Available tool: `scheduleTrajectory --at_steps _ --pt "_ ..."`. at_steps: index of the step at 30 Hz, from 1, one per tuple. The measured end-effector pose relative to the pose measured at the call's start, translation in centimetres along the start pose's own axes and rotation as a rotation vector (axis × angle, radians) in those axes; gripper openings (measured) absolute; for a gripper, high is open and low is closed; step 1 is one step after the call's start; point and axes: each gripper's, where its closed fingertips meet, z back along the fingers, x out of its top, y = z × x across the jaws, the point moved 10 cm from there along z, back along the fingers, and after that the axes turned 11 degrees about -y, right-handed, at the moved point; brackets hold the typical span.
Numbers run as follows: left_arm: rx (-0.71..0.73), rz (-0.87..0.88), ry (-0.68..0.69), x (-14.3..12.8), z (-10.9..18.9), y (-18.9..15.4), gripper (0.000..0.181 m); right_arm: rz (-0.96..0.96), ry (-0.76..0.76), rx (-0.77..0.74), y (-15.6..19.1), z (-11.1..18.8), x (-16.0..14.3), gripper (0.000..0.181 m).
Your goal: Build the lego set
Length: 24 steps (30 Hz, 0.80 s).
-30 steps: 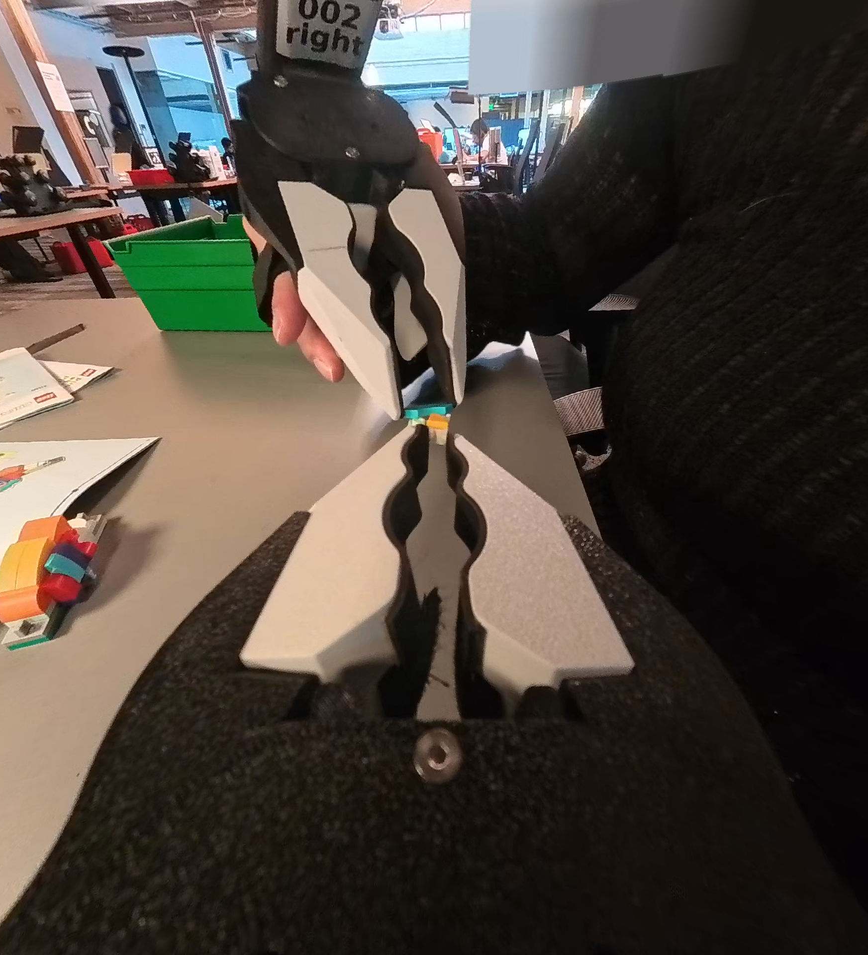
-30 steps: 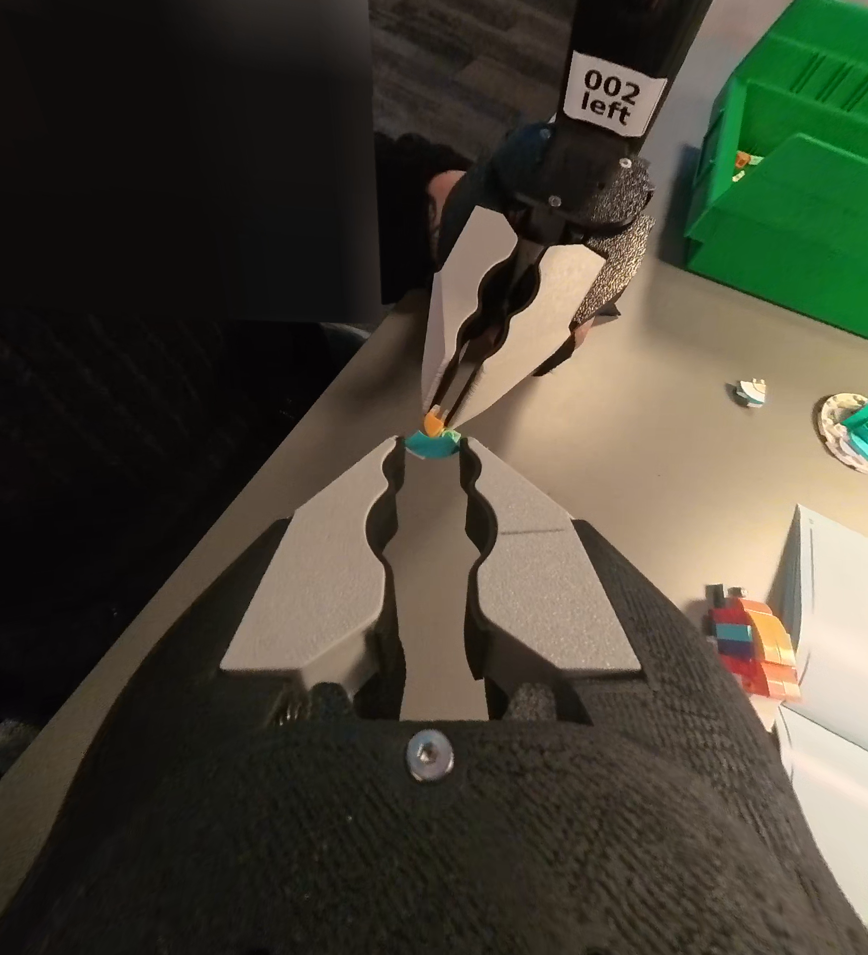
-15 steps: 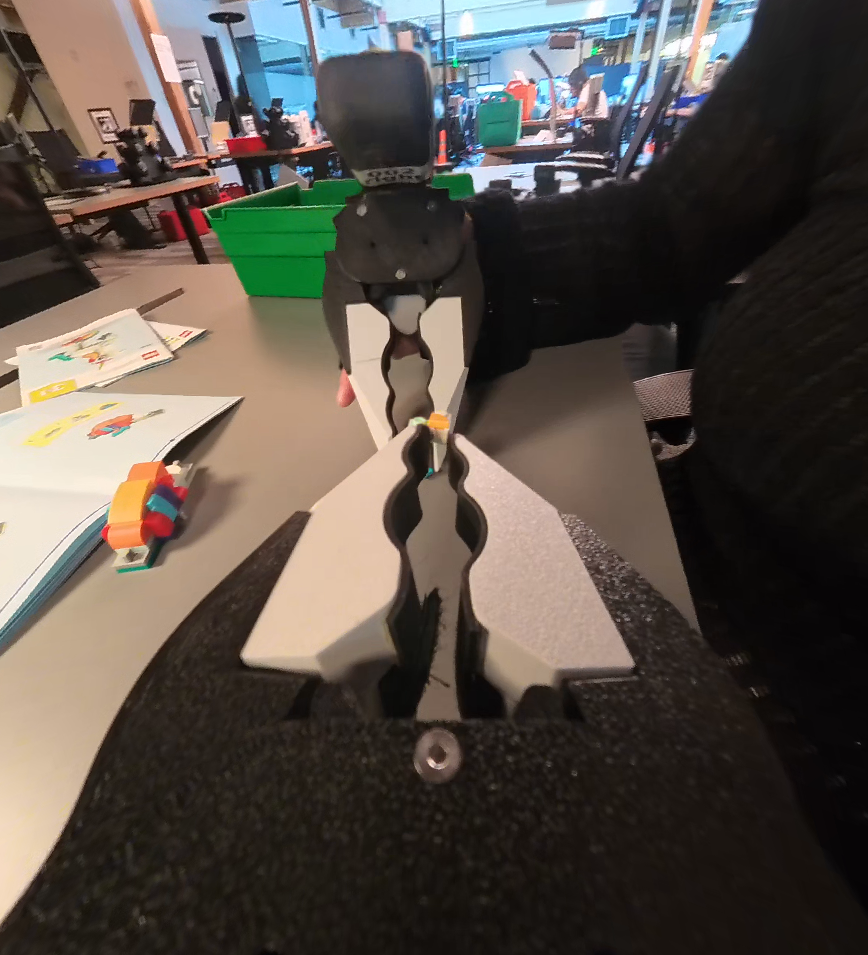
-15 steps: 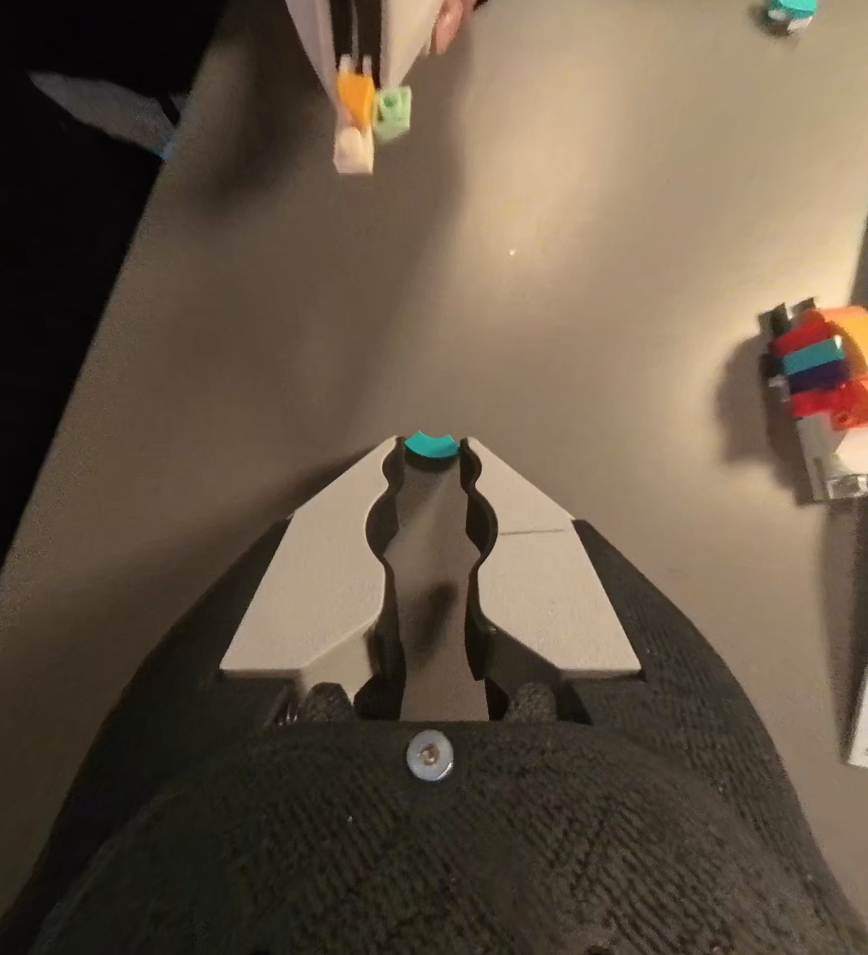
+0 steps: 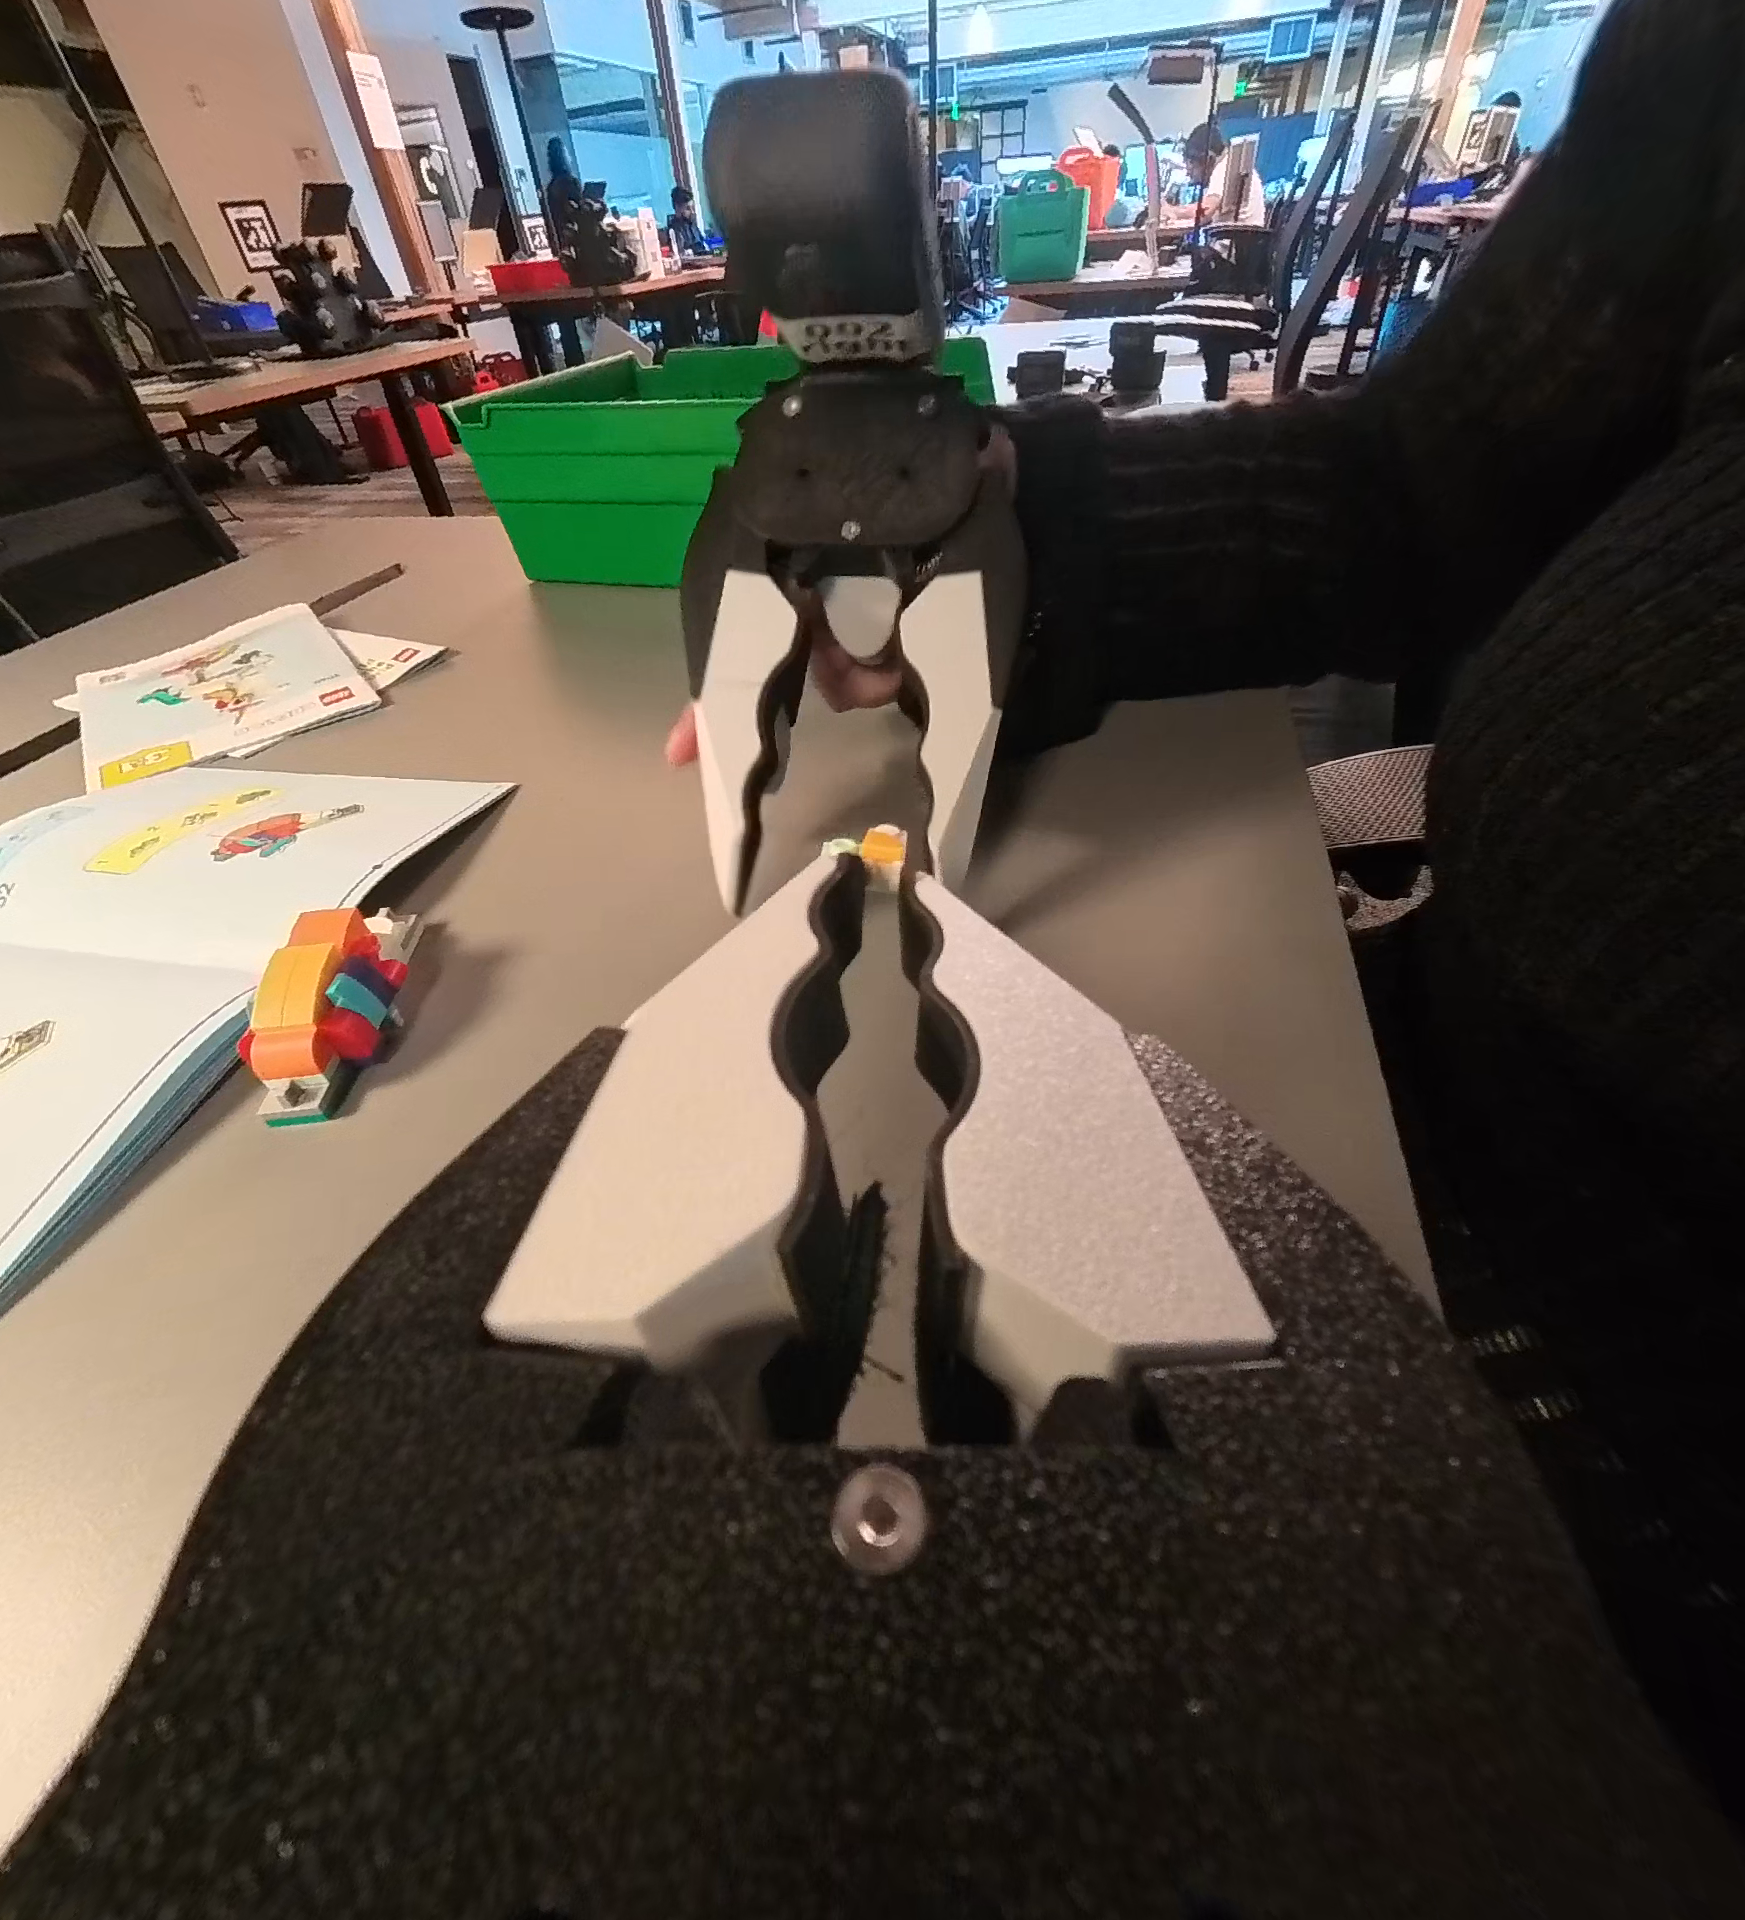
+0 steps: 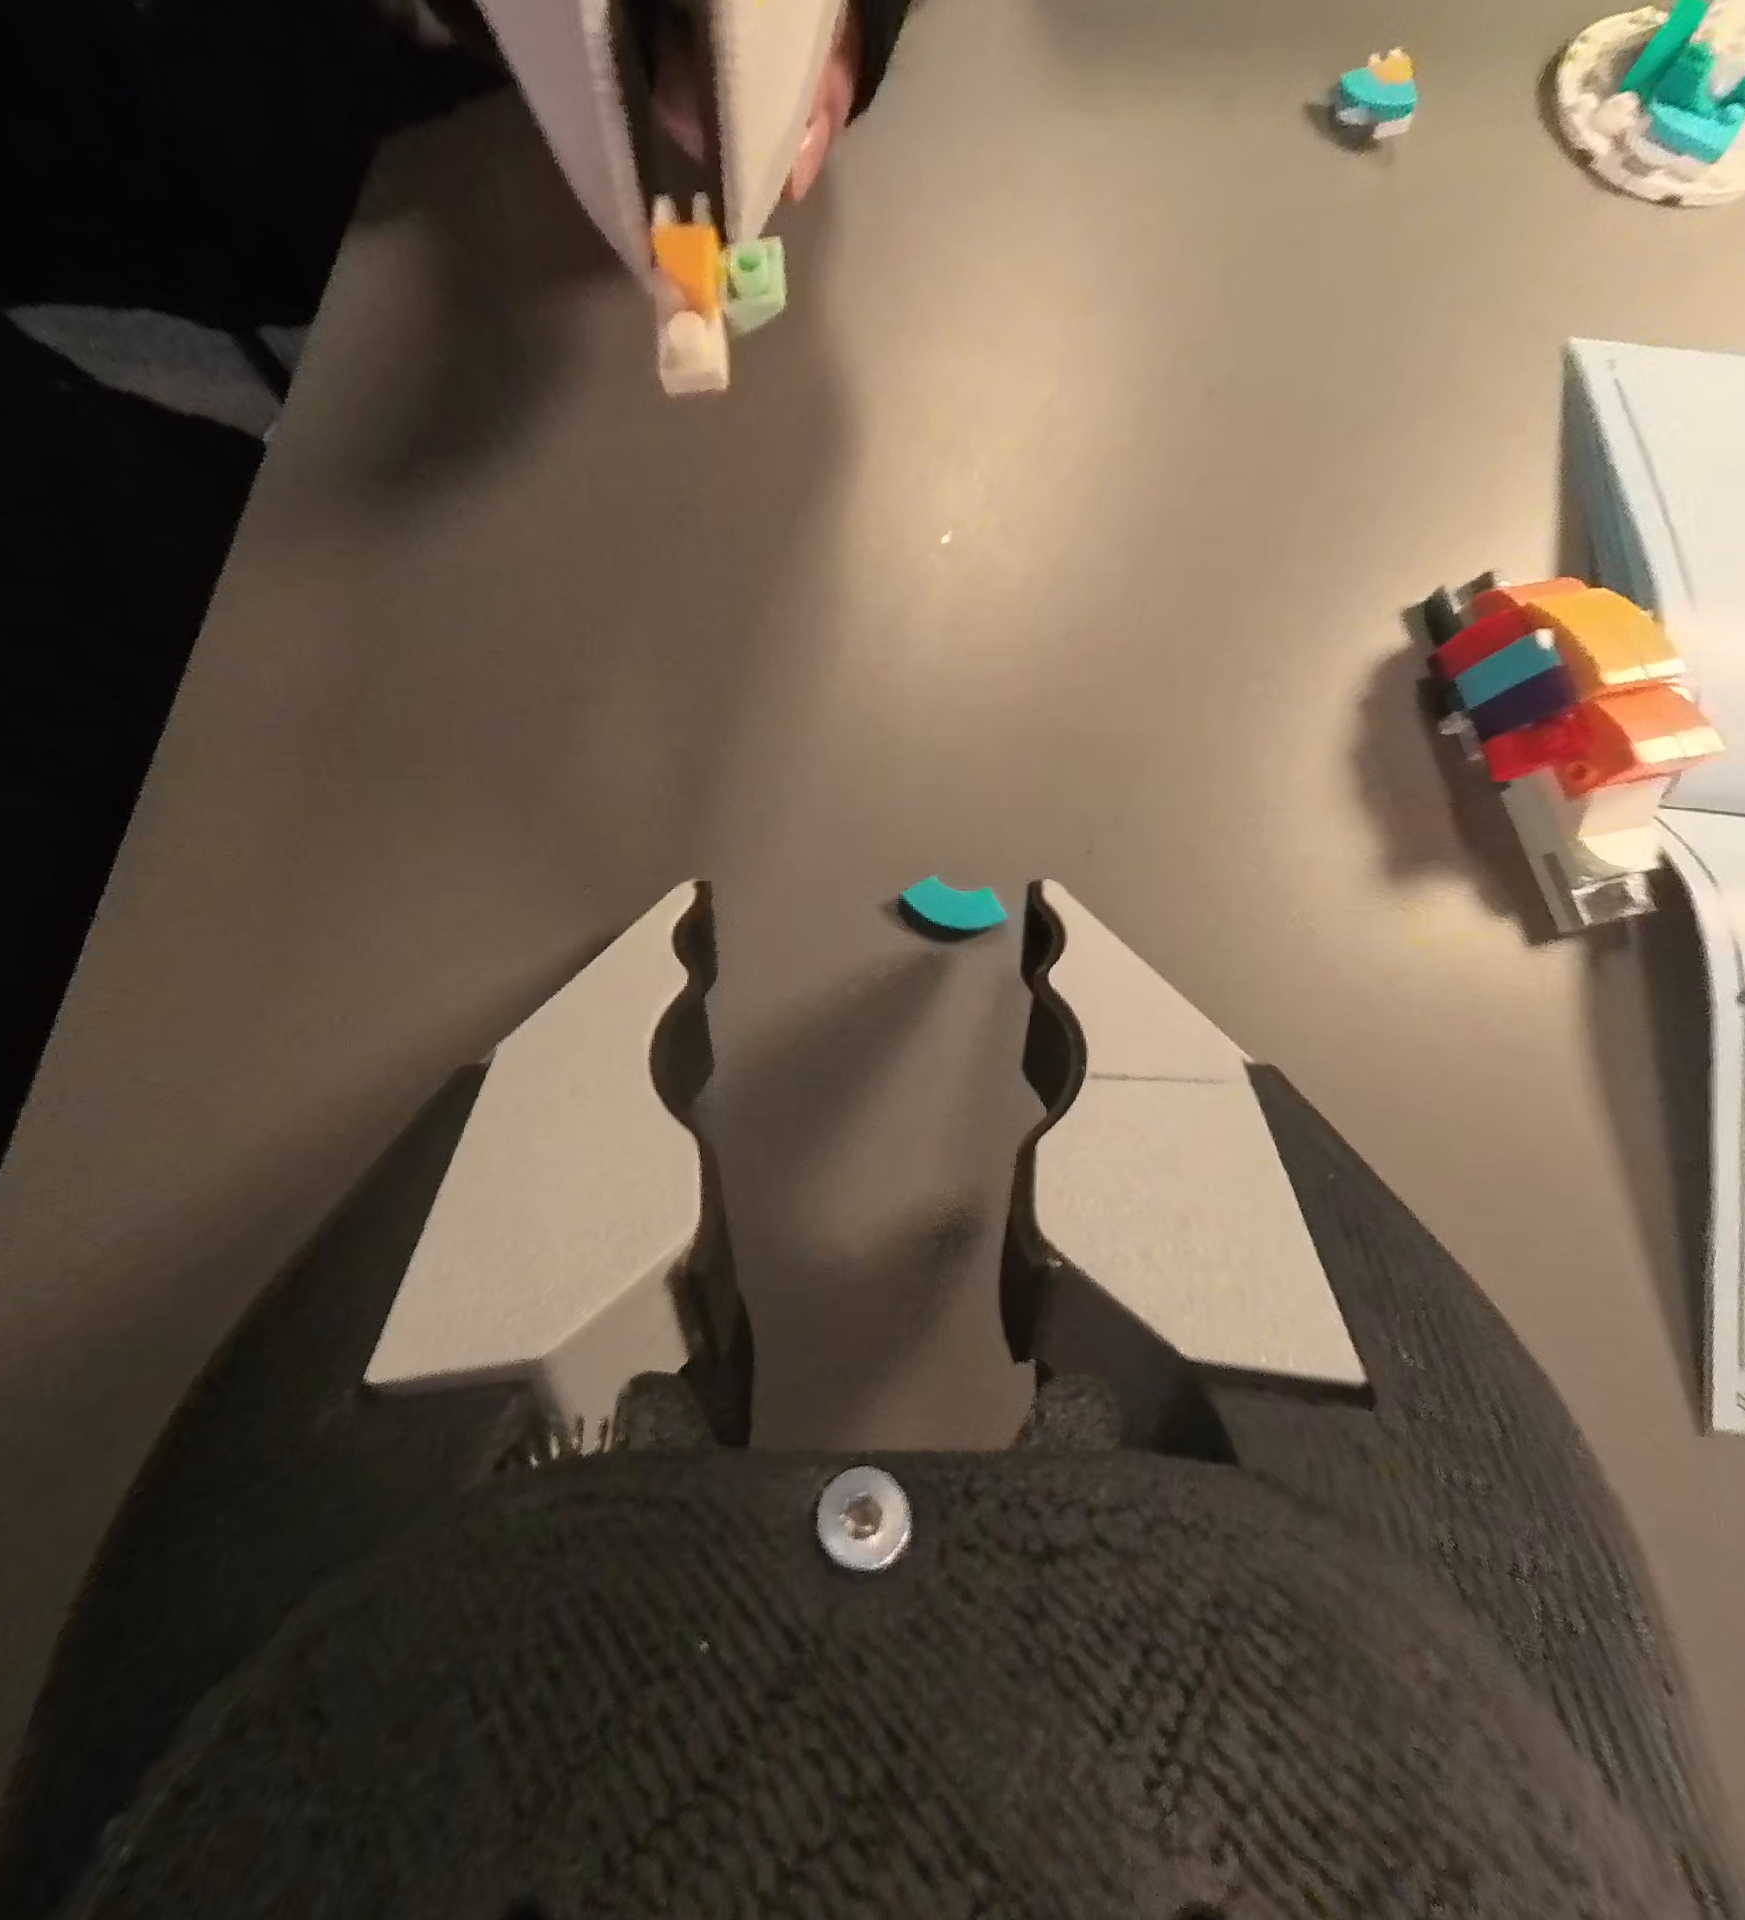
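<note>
My left gripper [image 5: 873,878] is shut on a small orange, white and light-green brick assembly [image 5: 878,847]. In the right wrist view the left gripper [image 6: 686,244] sits at the top left with the assembly [image 6: 702,301] sticking out of its tips. My right gripper [image 6: 868,891] is open and empty above the grey table [image 6: 951,571]. A teal curved tile [image 6: 951,906] lies loose between its tips, nearer the right finger and touching neither. In the left wrist view the right gripper [image 5: 844,821] faces mine, just behind the assembly.
A multicoloured brick build [image 5: 328,1008] [image 6: 1564,717] lies beside an open instruction booklet [image 5: 120,935] [image 6: 1730,582]. Green bins [image 5: 598,488] stand at the back. A white round plate with teal bricks [image 6: 1668,114] and a small teal piece [image 6: 1372,99] lie farther off. The table edge [image 6: 255,499] is close.
The grippers met tip to tip, then drew apart. My right gripper has opened and let go of the teal tile. The left still holds the small assembly.
</note>
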Motion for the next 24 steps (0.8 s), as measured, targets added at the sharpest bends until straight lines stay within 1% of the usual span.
scheduleTrajectory --at_steps 3,5,6,7,9,11,13,19,22,24 --pt "0.003 0.001 0.001 0.0 0.0 0.0 0.005 -0.009 -0.046 -0.030 0.4 0.2 0.6 0.060" --pt "0.016 -0.002 -0.001 0.0 0.0 0.1 0.005 0.003 -0.072 -0.087 0.6 0.1 1.2 0.057" --pt "0.029 -0.006 -0.001 0.0 0.0 0.1 0.005 0.015 -0.112 -0.136 0.8 0.1 1.9 0.052" --pt "0.046 -0.015 0.001 0.0 0.0 0.2 0.005 0.027 -0.186 -0.180 1.1 0.1 2.7 0.045" --pt "0.069 -0.036 0.008 0.0 0.0 0.2 0.005 0.033 -0.341 -0.214 2.3 0.0 4.5 0.029" --pt "0.074 -0.043 0.004 0.0 0.1 0.1 0.005 0.064 -0.401 -0.241 3.4 -0.5 5.5 0.019" --pt "0.065 -0.039 -0.003 0.1 0.1 0.1 0.004 0.118 -0.411 -0.280 4.1 -0.9 6.0 0.011" --pt "0.040 -0.040 -0.006 0.1 0.0 -0.1 0.005 0.153 -0.326 -0.226 4.4 -1.3 6.4 0.010" --pt "0.045 -0.055 -0.016 0.2 0.1 -0.2 0.004 0.167 -0.308 -0.234 4.2 -1.1 6.7 0.005" --pt "0.043 -0.047 -0.023 0.3 0.2 -0.2 0.004 0.167 -0.306 -0.236 4.1 -1.0 6.8 0.007"
